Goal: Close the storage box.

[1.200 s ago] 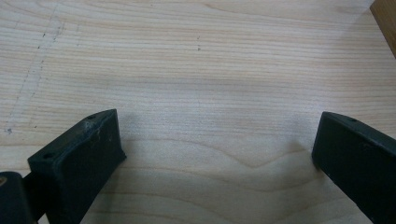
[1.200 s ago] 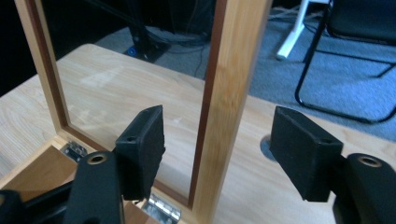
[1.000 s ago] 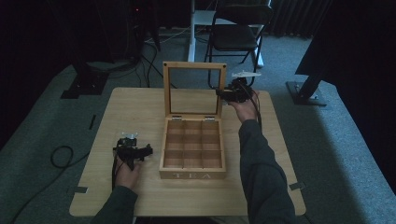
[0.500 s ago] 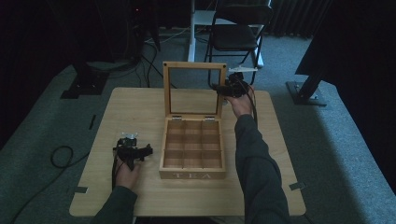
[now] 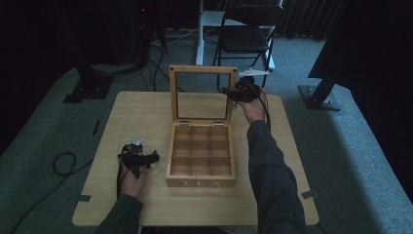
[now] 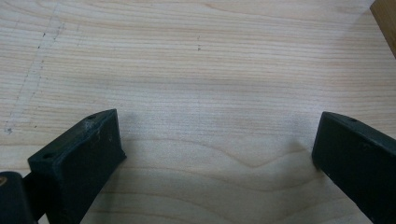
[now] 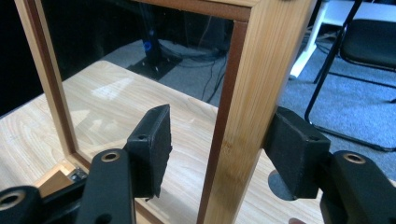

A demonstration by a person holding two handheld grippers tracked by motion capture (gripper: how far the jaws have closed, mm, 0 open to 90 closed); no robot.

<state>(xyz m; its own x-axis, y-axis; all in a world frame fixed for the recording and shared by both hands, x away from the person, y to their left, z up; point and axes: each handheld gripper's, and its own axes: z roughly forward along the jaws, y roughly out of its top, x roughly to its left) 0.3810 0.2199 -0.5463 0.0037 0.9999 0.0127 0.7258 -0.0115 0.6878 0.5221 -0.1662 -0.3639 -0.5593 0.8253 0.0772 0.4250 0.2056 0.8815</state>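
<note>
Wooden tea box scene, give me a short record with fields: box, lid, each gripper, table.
box: light wooden tea box marked TEA, compartments look empty
lid: glass-paned wooden frame lid, standing upright, open
right gripper: jaws open, straddling the lid's side rail; one jaw beside the rail, contact unclear
left gripper: jaws open over bare tabletop, left of the box
table: pale wooden table

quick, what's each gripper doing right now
Left gripper: open, holding nothing, over the bare table.
Right gripper: open, its jaws either side of the lid frame's side rail, not yet clamped.
</note>
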